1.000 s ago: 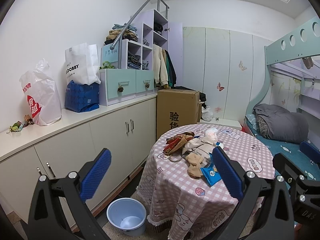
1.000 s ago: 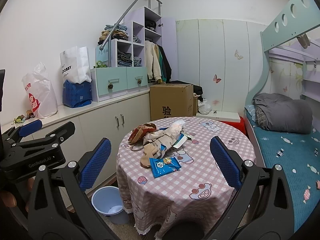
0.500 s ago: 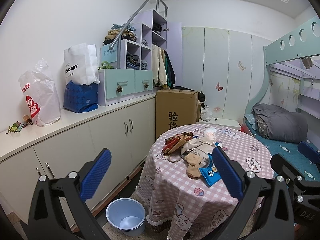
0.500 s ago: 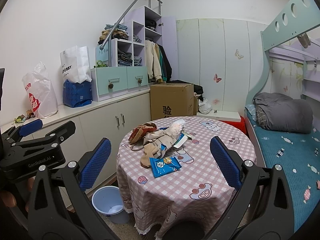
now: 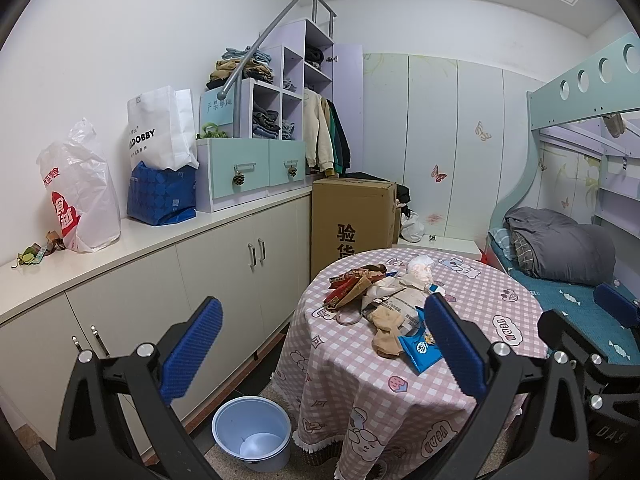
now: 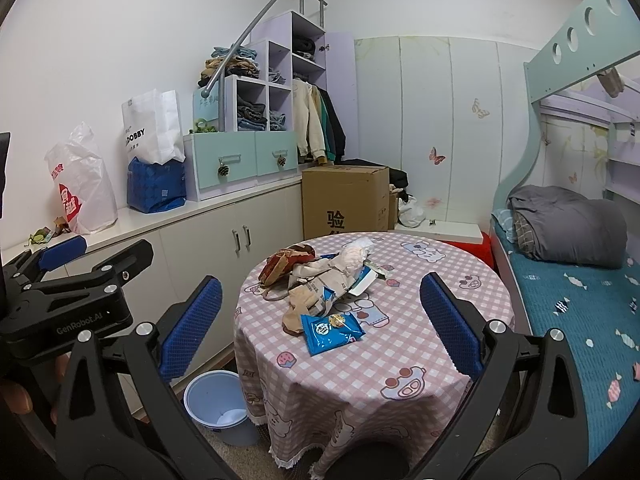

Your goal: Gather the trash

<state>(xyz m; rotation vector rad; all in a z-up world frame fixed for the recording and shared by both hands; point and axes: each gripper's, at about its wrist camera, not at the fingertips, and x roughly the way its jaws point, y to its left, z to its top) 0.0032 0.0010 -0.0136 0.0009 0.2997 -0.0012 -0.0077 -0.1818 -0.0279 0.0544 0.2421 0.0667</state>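
A pile of trash lies on the round table with the pink checked cloth [image 5: 472, 368] [image 6: 400, 344]: a blue snack wrapper [image 6: 331, 333] [image 5: 418, 350], brown and red wrappers [image 5: 352, 284] [image 6: 280, 264], crumpled paper [image 6: 328, 276] and a white tissue [image 5: 420, 268]. A light blue bin [image 5: 252, 436] [image 6: 218, 406] stands on the floor left of the table. My left gripper [image 5: 320, 352] is open and empty, back from the table. My right gripper [image 6: 316, 328] is open and empty, also short of the table.
White cabinets [image 5: 224, 264] run along the left wall, with bags [image 5: 80, 196] and drawers on top. A cardboard box [image 5: 352, 220] stands behind the table. A bunk bed with a grey quilt [image 6: 568, 228] is on the right.
Both grippers have drifted very slightly; the view has barely shifted. Nothing was picked up or let go.
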